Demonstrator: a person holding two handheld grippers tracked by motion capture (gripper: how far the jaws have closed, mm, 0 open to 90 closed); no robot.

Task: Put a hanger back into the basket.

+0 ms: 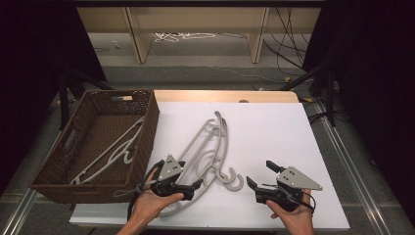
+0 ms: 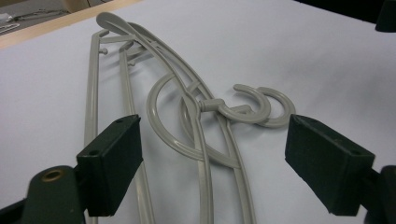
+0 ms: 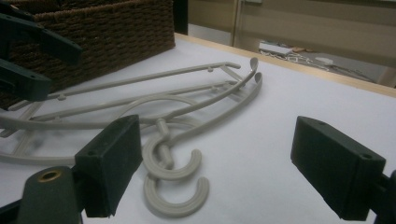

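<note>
Two hangers (image 1: 210, 152) lie stacked on white table (image 1: 274, 137), hooks toward person, just right of basket (image 1: 147, 142). One hanger more (image 1: 110, 152) already inside basket. Left gripper (image 1: 188, 186) wide open, holds nothing, jaws either side of hanger arms. Right gripper (image 1: 259, 178) also wide open, empty, near hooks (image 3: 175, 179). Step: reach for top hanger. Next: close on one arm only, lift it alone.

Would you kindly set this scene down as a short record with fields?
Surface: white table top
Hangers on table: two grey plastic hangers, overlapping, hooks side by side
Basket: brown wicker basket at the table's left edge, holding one white hanger
Left gripper: open, over the lower ends of the hangers on the table
Right gripper: open, on bare table to the right of the hooks
Held: nothing
</note>
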